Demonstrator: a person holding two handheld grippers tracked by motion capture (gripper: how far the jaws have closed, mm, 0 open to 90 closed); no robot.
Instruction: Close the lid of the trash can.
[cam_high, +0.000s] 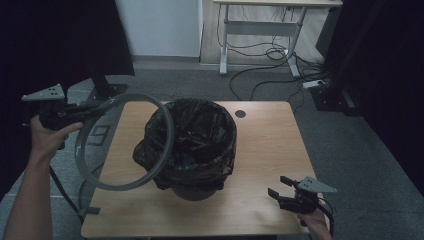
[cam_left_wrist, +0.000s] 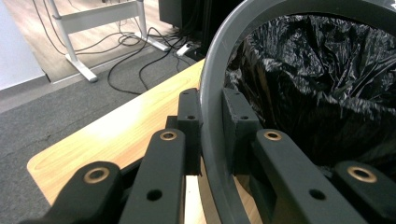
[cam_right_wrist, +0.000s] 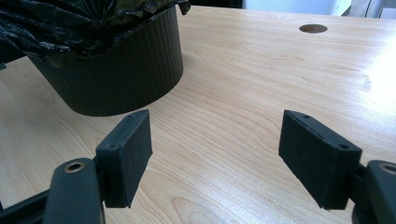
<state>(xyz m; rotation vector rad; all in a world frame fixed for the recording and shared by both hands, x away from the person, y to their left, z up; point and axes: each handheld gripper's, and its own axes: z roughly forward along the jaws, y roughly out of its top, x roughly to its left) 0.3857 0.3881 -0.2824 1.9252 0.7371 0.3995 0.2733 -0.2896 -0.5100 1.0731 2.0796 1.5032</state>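
Note:
A dark round bin (cam_high: 192, 192) lined with a black bag (cam_high: 200, 135) stands mid-table on the wooden table (cam_high: 270, 145). My left gripper (cam_high: 102, 106) is shut on a grey plastic ring (cam_high: 167, 135), held tilted in the air at the bin's left side. In the left gripper view both pads clamp the ring's band (cam_left_wrist: 212, 140), with the bag (cam_left_wrist: 317, 84) seen through it. My right gripper (cam_high: 278, 185) rests low at the table's front right, open, with nothing between its jaws. In the right gripper view it (cam_right_wrist: 215, 149) faces the bin's ribbed wall (cam_right_wrist: 121, 79).
A round cable hole (cam_high: 240, 113) sits in the table's far part. Behind the table stands a white desk frame (cam_high: 260, 27) with loose cables and a power strip (cam_high: 315, 83) on the floor. A black stand base (cam_high: 105, 90) is at the far left.

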